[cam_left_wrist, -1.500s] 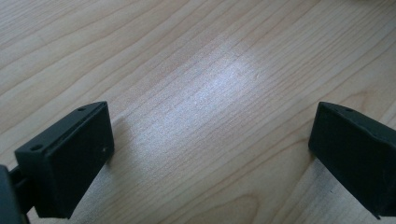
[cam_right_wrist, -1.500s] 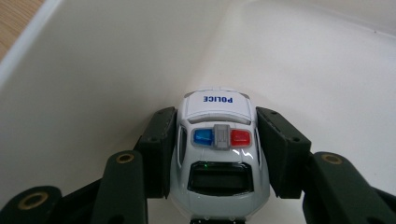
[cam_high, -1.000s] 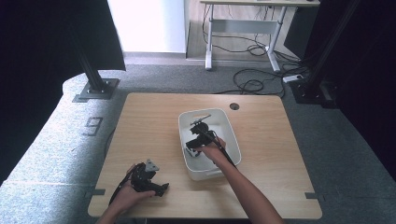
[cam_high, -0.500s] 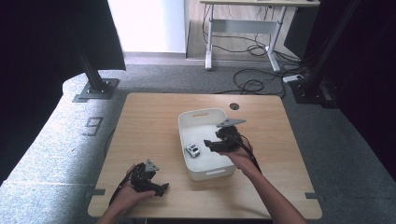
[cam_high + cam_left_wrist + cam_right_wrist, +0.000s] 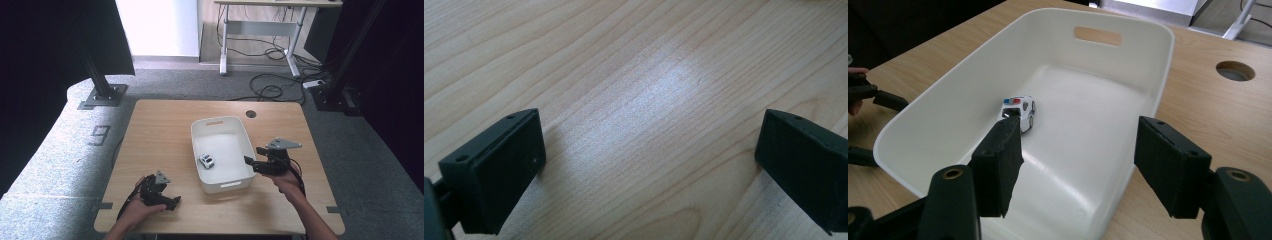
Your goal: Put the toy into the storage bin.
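The toy police car (image 5: 1018,112) lies inside the white bin (image 5: 197,150), near its left wall, mid-worktop. The right gripper (image 5: 251,163) is held open and empty at the bin's right rim; the left gripper (image 5: 649,165) is rested, jaws spread, on bare wood by the worktop's front-left corner. The bin could be knocked or shoved if that rim is clipped. The car's near end is masked by a jaw.

High view: overhead from the person's side, facing forward-down, far; whole table (image 5: 165,125). Right gripper view: low, close, across the bin (image 5: 1148,65); shares bin (image 5: 220,150) with high view. Left gripper view: very close on bare tabletop, location unclear.
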